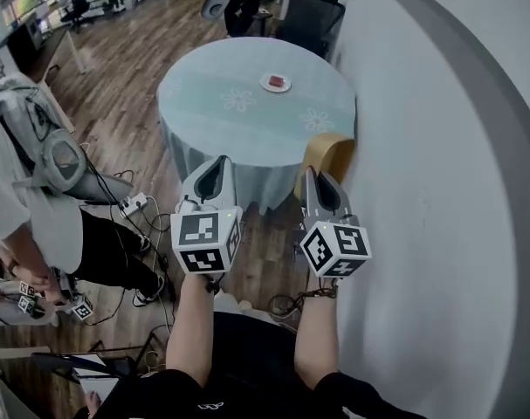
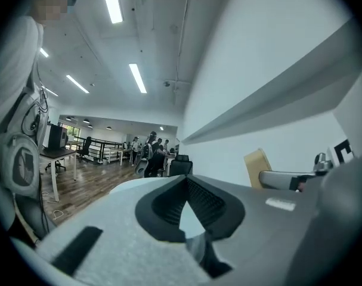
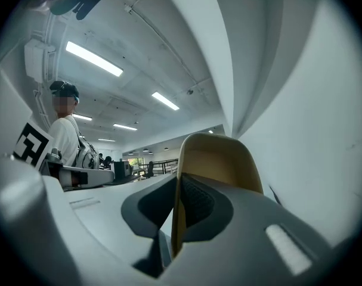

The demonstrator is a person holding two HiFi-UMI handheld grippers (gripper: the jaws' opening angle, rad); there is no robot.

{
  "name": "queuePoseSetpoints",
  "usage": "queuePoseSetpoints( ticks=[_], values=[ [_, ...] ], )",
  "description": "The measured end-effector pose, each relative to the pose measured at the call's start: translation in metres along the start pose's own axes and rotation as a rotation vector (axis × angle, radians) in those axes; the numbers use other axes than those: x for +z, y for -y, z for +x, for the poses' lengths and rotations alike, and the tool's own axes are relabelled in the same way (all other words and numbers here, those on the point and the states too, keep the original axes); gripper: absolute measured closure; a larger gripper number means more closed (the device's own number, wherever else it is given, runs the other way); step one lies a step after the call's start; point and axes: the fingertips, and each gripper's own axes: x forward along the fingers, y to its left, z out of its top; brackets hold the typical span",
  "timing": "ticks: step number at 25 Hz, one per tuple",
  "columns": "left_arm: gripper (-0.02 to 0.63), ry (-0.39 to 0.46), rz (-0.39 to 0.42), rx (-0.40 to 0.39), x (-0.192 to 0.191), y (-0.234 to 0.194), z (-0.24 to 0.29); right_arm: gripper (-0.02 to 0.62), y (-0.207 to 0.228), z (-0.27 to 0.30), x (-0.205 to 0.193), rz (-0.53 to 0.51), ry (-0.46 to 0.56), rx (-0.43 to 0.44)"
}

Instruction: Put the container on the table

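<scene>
Beyond both claws stands a round surface under a pale blue cloth, its near edge just ahead of the claw tips. Its right edge lies close against a white wall. Wooden floor lies open to its left. A small plate sits toward the far side, with open cloth nearer. Right claw is clamped on the side of a tan container, held aloft beside the wall, near the surface's near right edge and not resting on it. Left claw is closed, tips together, gripping nothing.
</scene>
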Motion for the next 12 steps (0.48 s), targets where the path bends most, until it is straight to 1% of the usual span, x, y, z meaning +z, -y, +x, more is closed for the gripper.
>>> queuePoseSetpoints(
  ticks=[6,9,12],
  values=[
    [0.606,0.021,0.011,0.032,0.013,-0.014,0.002,0.571,-0.004,0.016,0.008,-0.008,0.009,0.017],
    [0.606,0.038,0.018,0.062,0.022,-0.03,0.0,0.571,-0.012,0.032,0.013,0.002,0.022,0.037],
    [0.606,0.03,0.016,0.097,0.021,-0.048,-0.004,0.571,-0.022,0.045,0.007,0.018,0.014,0.061]
  ],
)
